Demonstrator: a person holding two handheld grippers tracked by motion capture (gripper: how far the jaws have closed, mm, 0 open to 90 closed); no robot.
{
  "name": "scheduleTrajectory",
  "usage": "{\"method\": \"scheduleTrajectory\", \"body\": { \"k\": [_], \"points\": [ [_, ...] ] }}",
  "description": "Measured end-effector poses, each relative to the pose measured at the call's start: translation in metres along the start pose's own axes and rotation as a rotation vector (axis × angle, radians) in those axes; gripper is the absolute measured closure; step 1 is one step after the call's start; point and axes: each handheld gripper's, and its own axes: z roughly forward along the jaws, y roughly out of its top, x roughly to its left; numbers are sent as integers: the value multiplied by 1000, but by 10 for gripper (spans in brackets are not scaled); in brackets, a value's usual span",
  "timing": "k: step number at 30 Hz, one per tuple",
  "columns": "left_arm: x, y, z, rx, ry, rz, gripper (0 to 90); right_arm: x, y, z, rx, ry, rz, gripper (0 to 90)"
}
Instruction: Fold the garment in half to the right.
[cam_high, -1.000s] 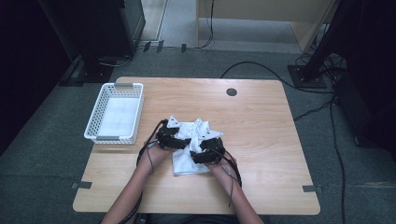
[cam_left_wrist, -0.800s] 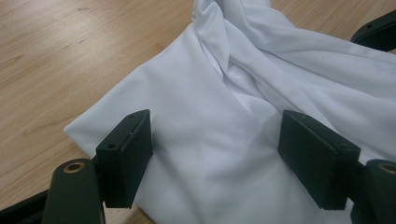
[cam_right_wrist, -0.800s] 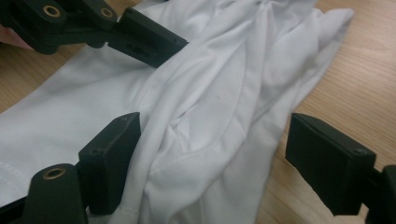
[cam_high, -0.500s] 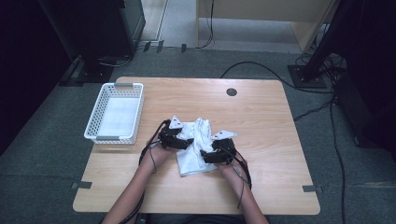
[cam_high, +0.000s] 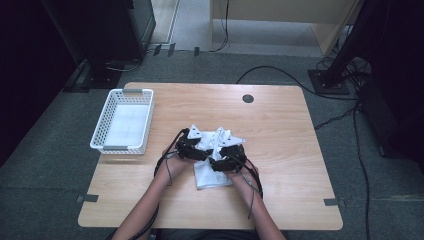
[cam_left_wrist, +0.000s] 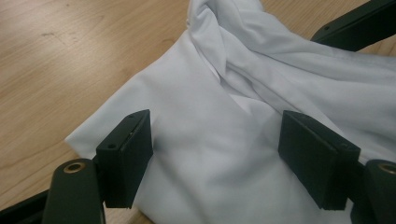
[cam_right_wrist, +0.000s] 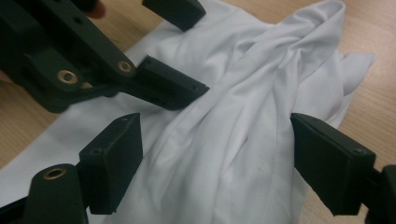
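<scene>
high view, cloth: a white cloth (cam_high: 212, 165) lies crumpled near the middle of the wooden table (cam_high: 280, 135), a flatter part toward the person, a bunched part farther away
high view, grippers: the left gripper (cam_high: 192, 148) and the right gripper (cam_high: 226, 157) sit side by side over the cloth, forearms coming in from the bottom edge; they are close together probably so that both can work the same bunch of fabric
high view, basket: a white slatted basket (cam_high: 107, 131) stands well apart at the left of the table, with something pale and flat inside; it looks like the place for finished cloths, though that is a guess
left gripper view, jaws: both black jaws stand spread, well apart, the smooth flat part of the cloth (cam_left_wrist: 210, 154) lying between and beneath them; nothing is pinched
left gripper view, cloth: a corner of the flat layer rests on the table at lower left, folds rising at the top; the jaws seem lined up to take this layer
right gripper view, jaws: spread as well, straddling a ridge of folds in the cloth (cam_right_wrist: 243, 140) without pressing it
right gripper view, other gripper: the left gripper (cam_right_wrist: 180, 51) shows at upper left, just above the same fabric, its jaws apart
step in hand, judged: positioning for a pinch on the cloth, not yet taken
</scene>
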Motion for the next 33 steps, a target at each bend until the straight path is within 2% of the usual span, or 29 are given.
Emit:
{"method": "scheduleTrajectory", "body": {
  "k": [3, 6, 8, 11, 14, 16, 28, 33],
  "points": [
    [3, 2, -11, -22, 2, -18, 267, -2, -1, 4, 1, 0, 18, 196],
    [5, -1, -16, -10, 8, -24, 267, -2, 0, 6, 2, -5, 15, 197],
    [6, -8, -14, 26, 22, -11, 267, -3, 2, 7, 3, -10, 15, 197],
    [7, -11, -10, 25, 16, -5, 267, -4, 4, 10, 10, -17, 7, 197],
    [6, -10, -9, 18, 26, 26, 268, -4, 4, 13, 23, -22, 5, 197],
    [6, -10, -8, 13, 23, 30, 287, -5, 4, 12, 25, -27, 4, 198],
    [8, -10, -6, 0, 7, 33, 287, -36, -12, -18, -2, -87, 88, 199],
    [8, -9, -5, -1, 3, 31, 287, -46, -17, -29, 4, -121, 94, 211]
  ]
}}
